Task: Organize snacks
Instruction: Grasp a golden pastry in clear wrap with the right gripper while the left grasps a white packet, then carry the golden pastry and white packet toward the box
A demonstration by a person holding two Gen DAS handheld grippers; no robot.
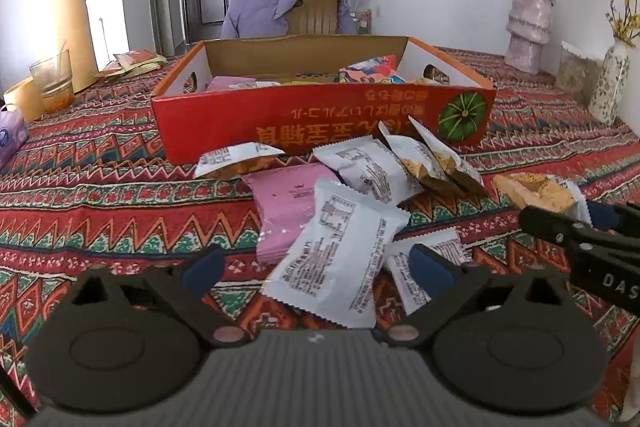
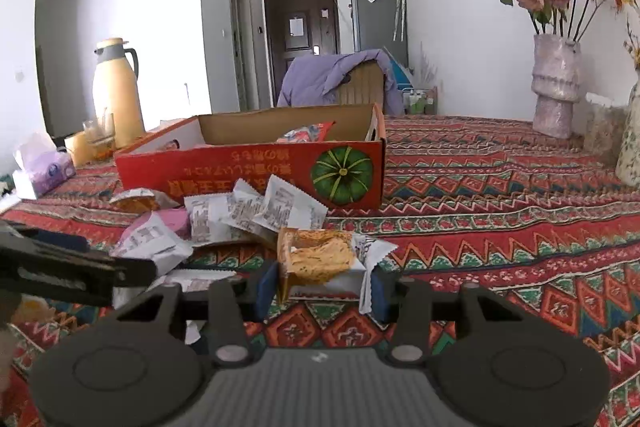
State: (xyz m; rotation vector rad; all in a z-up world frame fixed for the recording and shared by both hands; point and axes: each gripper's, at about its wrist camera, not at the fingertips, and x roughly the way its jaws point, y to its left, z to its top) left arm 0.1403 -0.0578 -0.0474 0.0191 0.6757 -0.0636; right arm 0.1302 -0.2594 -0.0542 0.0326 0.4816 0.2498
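A red cardboard box [image 1: 320,119] stands open on the patterned tablecloth with a few snacks inside. In front of it lies a pile of white snack packets [image 1: 368,167] and a pink packet [image 1: 288,203]. My left gripper [image 1: 318,267] is open, its blue pads either side of a white packet [image 1: 332,259] without touching it. My right gripper [image 2: 323,291] is shut on a clear-fronted cracker packet [image 2: 320,259], right of the pile and near the box's [image 2: 248,171] front corner. That packet [image 1: 536,191] and the right gripper [image 1: 560,227] also show at the right edge of the left wrist view.
A tall cream thermos [image 1: 66,23] and a glass [image 1: 54,79] stand at the far left, with a tissue pack [image 2: 44,171] nearby. Flower vases [image 1: 528,27] line the right wall side. Behind the box is a chair with a purple jacket [image 1: 280,3].
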